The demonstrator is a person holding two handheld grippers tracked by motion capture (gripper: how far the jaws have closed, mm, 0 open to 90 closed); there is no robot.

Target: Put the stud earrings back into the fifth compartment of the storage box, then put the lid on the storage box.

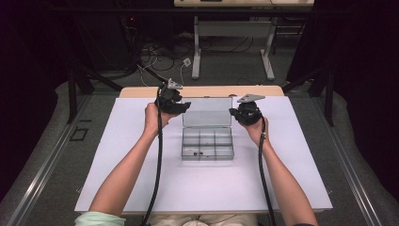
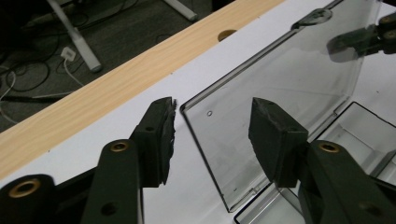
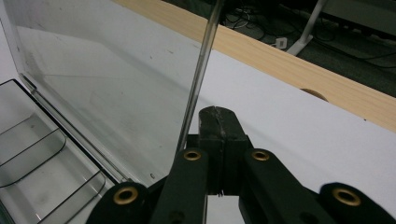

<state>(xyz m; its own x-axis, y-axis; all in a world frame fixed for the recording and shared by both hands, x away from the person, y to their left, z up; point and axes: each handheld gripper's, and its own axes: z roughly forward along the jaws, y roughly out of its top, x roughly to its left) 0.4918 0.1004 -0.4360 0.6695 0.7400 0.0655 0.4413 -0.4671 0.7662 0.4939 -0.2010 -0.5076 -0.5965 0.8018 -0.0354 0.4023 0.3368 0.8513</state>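
honestly, my left tongs (image 2: 212,135) gape astride the raised lid's (image 1: 207,112) corner without pinching, while my right tongs (image 3: 218,122) sit clamped shut beside its other edge. the clear box (image 1: 207,143) rests mid-worktop (image 1: 141,183); unsupported, that lid might flop shut.

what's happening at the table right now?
A person works on a clear compartment box on the white table, a gripper in each hand. Its lid stands open and upright. The left gripper has its jaws apart around the lid's side edge, pads not pressing. The right gripper is shut, empty, just beside the lid's other edge. A couple of small dark parts lie in a near compartment.
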